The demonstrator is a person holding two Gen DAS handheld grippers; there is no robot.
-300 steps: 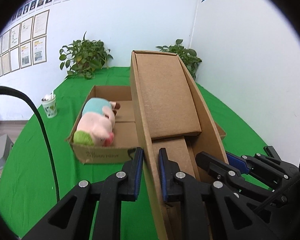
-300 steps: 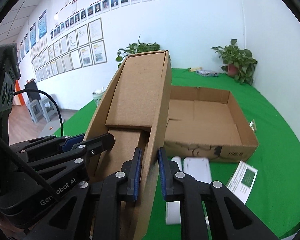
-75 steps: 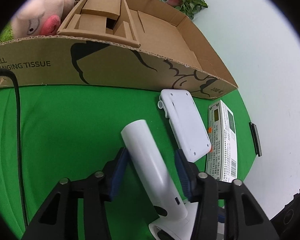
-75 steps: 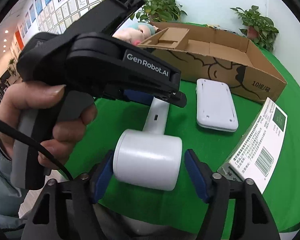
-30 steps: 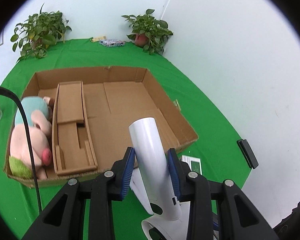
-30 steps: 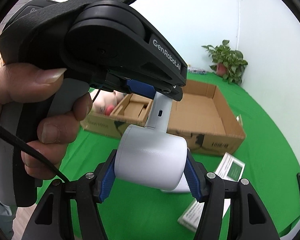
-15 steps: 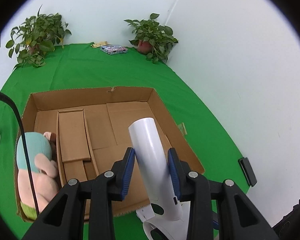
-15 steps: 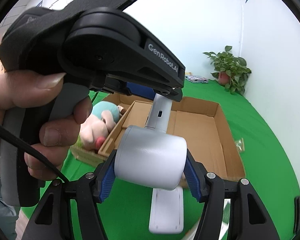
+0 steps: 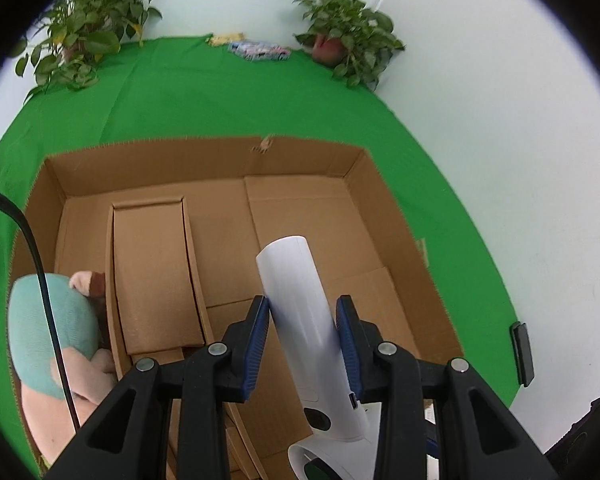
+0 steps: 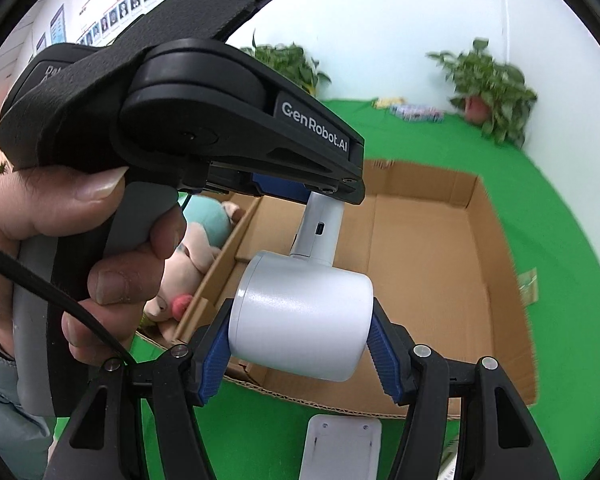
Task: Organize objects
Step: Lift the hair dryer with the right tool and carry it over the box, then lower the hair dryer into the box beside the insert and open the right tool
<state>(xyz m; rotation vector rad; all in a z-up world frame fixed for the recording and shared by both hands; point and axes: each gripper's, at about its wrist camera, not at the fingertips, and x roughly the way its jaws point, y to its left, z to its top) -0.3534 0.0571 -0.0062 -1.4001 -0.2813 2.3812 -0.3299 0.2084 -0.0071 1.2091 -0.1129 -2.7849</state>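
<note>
Both grippers share one white dryer (image 9: pixel 300 312) above the open box (image 9: pixel 360 168), the left gripper (image 9: pixel 302 334) clenched on its handle, the right gripper (image 10: pixel 300 344) on its barrel, apparently to steady it for lowering beside the divider (image 9: pixel 152 264).

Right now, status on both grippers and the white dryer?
Left gripper shut on white dryer handle; right gripper shut on its barrel. Dryer above cardboard box, open right section. Plush pig left of insert; nothing blocking.
</note>
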